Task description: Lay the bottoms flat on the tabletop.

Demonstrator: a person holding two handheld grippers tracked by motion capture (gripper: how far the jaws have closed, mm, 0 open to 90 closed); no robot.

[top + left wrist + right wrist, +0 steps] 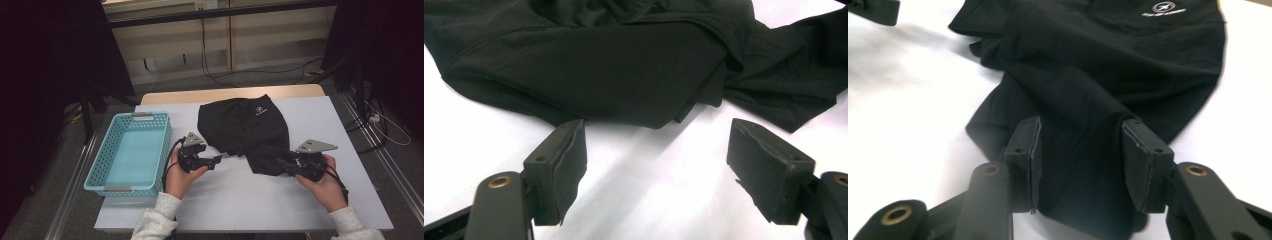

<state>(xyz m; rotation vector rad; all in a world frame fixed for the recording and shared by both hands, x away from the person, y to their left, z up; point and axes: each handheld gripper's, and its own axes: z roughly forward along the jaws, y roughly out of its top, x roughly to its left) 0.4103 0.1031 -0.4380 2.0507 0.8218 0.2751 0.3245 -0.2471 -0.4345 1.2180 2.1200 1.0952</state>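
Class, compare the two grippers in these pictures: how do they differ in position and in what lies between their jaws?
The left gripper sits just short of the black garment, its jaws over bare white table; the right gripper has garment cloth between its jaws. The left gripper's jaws stand wider than the right gripper's. Both are open, hand-held, and point toward the garment.

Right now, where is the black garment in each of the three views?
High view: black garment at table centre, right of the blue basket.
Left gripper view: across the top, beyond the jaws.
Right gripper view: centre, running between the jaws.
Shared landmark: white table cover.
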